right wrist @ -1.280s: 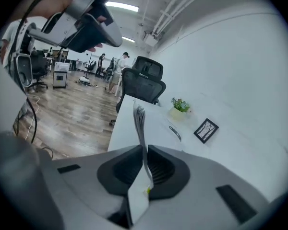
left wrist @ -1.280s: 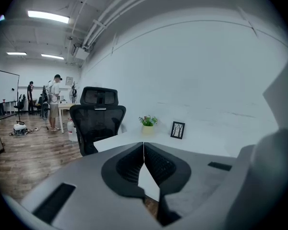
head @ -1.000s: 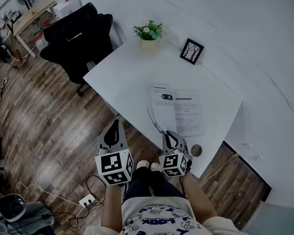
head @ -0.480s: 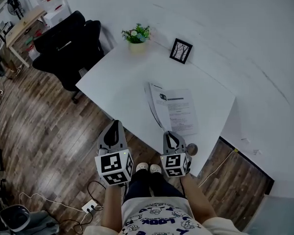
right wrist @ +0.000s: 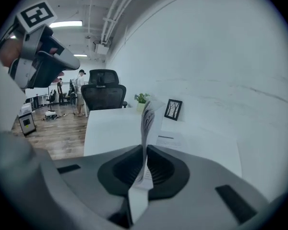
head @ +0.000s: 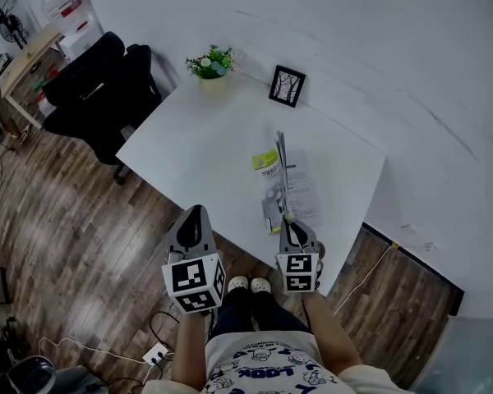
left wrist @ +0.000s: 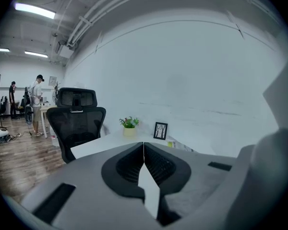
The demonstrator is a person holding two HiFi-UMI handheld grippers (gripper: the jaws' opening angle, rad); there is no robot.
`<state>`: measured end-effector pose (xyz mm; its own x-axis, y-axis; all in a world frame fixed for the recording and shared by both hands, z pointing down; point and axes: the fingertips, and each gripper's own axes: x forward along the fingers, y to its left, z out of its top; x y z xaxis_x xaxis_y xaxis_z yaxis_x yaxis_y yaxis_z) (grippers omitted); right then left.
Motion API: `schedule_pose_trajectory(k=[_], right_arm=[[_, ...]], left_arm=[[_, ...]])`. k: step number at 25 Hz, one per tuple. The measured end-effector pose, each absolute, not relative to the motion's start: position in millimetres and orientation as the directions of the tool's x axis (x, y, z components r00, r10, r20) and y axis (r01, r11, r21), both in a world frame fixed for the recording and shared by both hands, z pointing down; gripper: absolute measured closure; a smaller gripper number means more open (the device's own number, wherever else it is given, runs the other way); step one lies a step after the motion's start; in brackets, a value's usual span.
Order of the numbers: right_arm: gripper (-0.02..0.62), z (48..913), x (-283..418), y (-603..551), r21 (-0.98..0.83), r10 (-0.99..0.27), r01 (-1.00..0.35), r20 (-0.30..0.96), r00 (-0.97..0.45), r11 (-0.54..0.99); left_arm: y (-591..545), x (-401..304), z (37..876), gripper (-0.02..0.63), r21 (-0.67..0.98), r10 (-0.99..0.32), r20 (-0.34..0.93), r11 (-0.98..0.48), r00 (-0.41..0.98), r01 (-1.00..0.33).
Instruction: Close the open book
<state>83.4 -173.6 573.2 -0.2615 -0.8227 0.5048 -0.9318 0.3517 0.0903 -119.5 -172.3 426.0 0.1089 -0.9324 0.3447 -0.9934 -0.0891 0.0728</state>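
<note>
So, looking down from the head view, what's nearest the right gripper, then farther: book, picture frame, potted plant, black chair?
1. Book, a page pinched in the right gripper.
2. Picture frame, at the wall behind.
3. Potted plant, left of the frame.
4. Black chair, farthest left.

Thin open book on white table, left page lifted upright.
</note>
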Motion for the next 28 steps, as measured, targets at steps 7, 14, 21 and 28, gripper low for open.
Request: schedule_pose_trajectory(k=[7, 14, 21, 28], right_arm=[[0.552, 591.9, 111.3, -180.0, -0.026, -0.821, -0.97, 0.528, -0.218, 0.241], [0.552, 611.4, 133.2, -184.8, -0.131, -0.804, -0.984, 0.569, -0.173, 0.119], [0.551, 631.4, 148.2, -187.7, -0.226, -0.779, -0.974, 0.606, -0.162, 0.026], [0.551, 648.2, 158.7, -192.2, -0.311, -0.751, -0.948, 0.64, -0.161, -0.062]], left_arm=[[-180.4, -108.6, 428.2, 0.583, 0.074, -0.929, 0.35, -0.103, 0.123, -0.992], [-186.7, -102.1, 432.7, 0.583, 0.071, -0.923, 0.363, -0.114, 0.132, -0.991], [-190.2, -101.3, 434.5, 0.583, 0.065, -0.919, 0.371, -0.118, 0.133, -0.991], [-191.8, -105.2, 435.4, 0.583, 0.066, -0.917, 0.378, -0.113, 0.13, -0.991]])
